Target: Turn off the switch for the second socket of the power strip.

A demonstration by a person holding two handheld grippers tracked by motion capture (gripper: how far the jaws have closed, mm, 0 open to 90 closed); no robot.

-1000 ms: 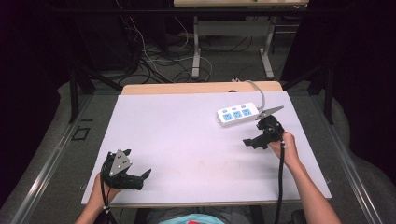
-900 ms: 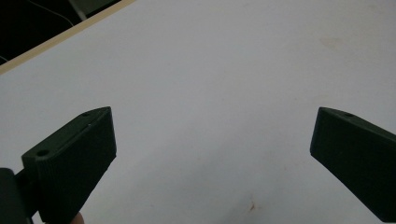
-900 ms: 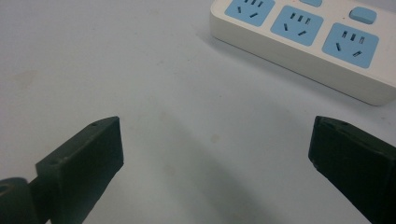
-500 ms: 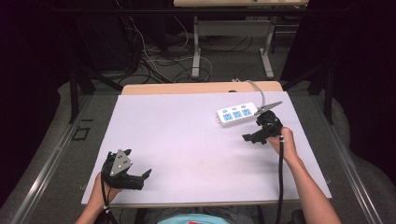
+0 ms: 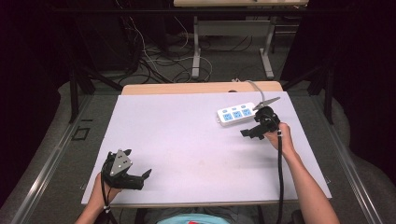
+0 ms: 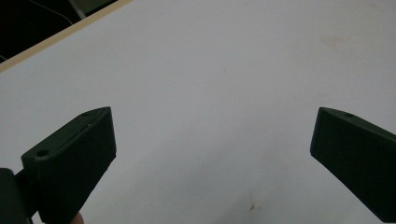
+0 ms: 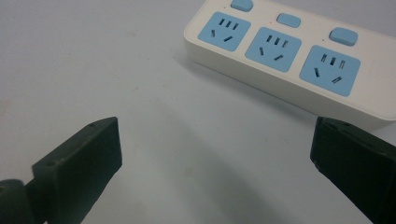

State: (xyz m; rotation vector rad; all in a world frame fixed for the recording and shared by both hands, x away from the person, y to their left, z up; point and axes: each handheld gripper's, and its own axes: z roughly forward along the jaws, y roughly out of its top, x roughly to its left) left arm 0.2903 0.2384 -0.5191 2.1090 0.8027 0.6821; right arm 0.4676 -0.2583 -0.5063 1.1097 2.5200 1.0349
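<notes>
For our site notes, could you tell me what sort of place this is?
Probably a lab or recording workspace: a white table bearing a power strip, tangled cables on the floor behind, and dark surroundings.

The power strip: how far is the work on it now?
Done: nothing visible; the power strip lies flat on the table, untouched. In hand: the right gripper, jaws open, is close beside it. Left: grasping or pressing it. The left gripper rests open at the near edge.
</notes>
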